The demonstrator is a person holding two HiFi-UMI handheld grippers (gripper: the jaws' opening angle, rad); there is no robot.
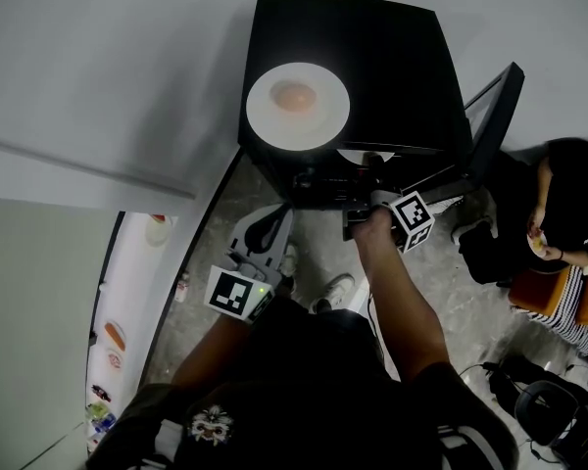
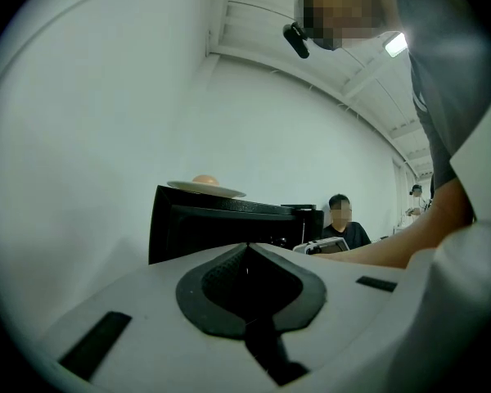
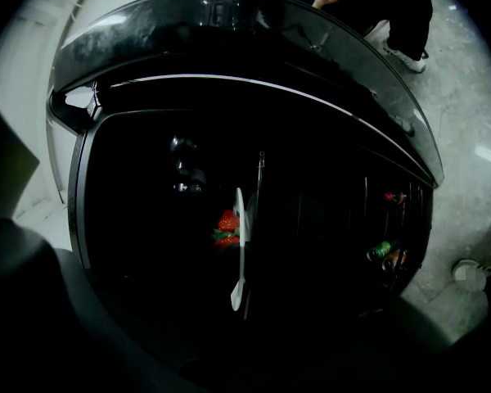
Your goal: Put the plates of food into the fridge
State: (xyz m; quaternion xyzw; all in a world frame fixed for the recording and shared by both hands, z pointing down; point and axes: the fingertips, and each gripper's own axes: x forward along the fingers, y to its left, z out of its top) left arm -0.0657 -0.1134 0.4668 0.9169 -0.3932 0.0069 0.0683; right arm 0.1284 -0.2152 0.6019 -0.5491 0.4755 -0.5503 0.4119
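Plate with red food (image 3: 239, 244): inside the dark cavity of the fridge (image 1: 392, 57), seen edge-on in the right gripper view. The red food (image 3: 227, 221) sits on one face near the middle.
Right tongs (image 1: 372, 209): reach into the fridge mouth. The jaws are lost in the dark, but the plate lies exactly on their closing line, so I read them as clamped on its rim.
Risk, tilt: I hold the plate by the rim only. If I roll my wrist, the food may slide off or the plate may pivot out of the tongs.
Risk, release: the interior is unlit. I may catch the far rim on a shelf, or let go before the plate is supported.
Second plate (image 1: 297, 106): on the fridge top, near its front left edge, with a round orange item on it; not yet loaded.
Risk, jolt: a knock to the cabinet may shift this plate toward the edge.
Left tongs (image 1: 265, 238): closed and empty, held low and clear of the fridge.
Door (image 1: 495, 116): open at the right. A bump from my right arm may swing it.
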